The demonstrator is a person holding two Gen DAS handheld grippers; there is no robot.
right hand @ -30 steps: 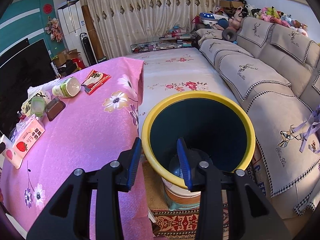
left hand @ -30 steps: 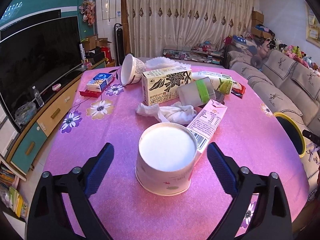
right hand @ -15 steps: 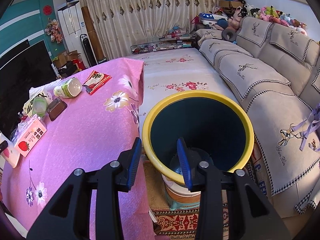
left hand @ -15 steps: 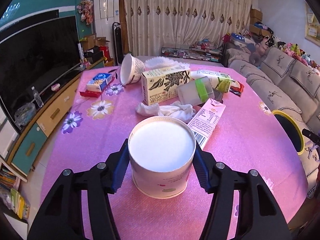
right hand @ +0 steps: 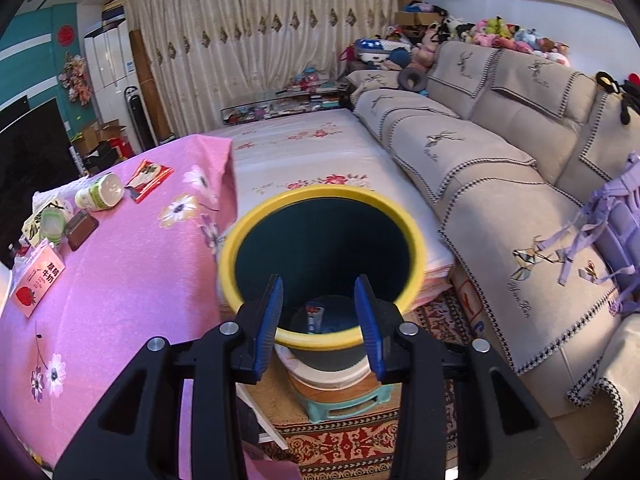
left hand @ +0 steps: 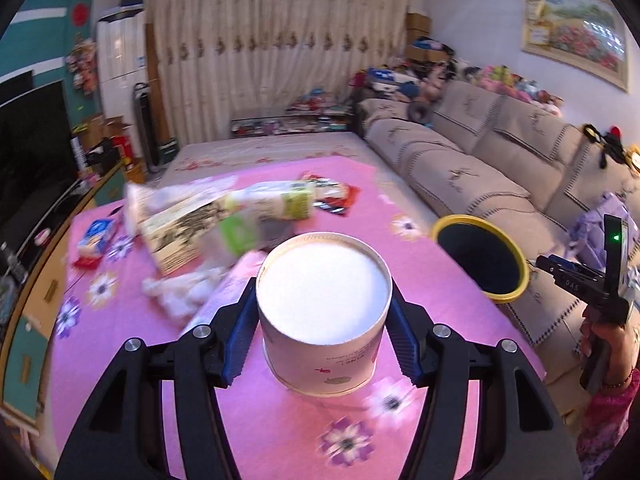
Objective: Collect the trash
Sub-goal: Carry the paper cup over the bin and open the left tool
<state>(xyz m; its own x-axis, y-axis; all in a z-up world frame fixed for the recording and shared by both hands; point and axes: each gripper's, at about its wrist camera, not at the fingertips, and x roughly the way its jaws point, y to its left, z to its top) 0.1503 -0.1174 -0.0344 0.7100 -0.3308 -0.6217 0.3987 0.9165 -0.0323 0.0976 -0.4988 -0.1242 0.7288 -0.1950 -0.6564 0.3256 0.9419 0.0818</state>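
The paper tub [left hand: 323, 312] sits between the fingers of the left gripper [left hand: 320, 320], nearest over the table [left hand: 280, 432]. Beyond it to the left lie a crumpled tissue [left hand: 180, 292] and cartons [left hand: 188, 228], with wrappers [left hand: 332, 200] further off. Off the table's right edge stands the bin [right hand: 320, 256], the right gripper [right hand: 319, 320] over its near rim. The sofa [right hand: 500, 168] runs along the right.
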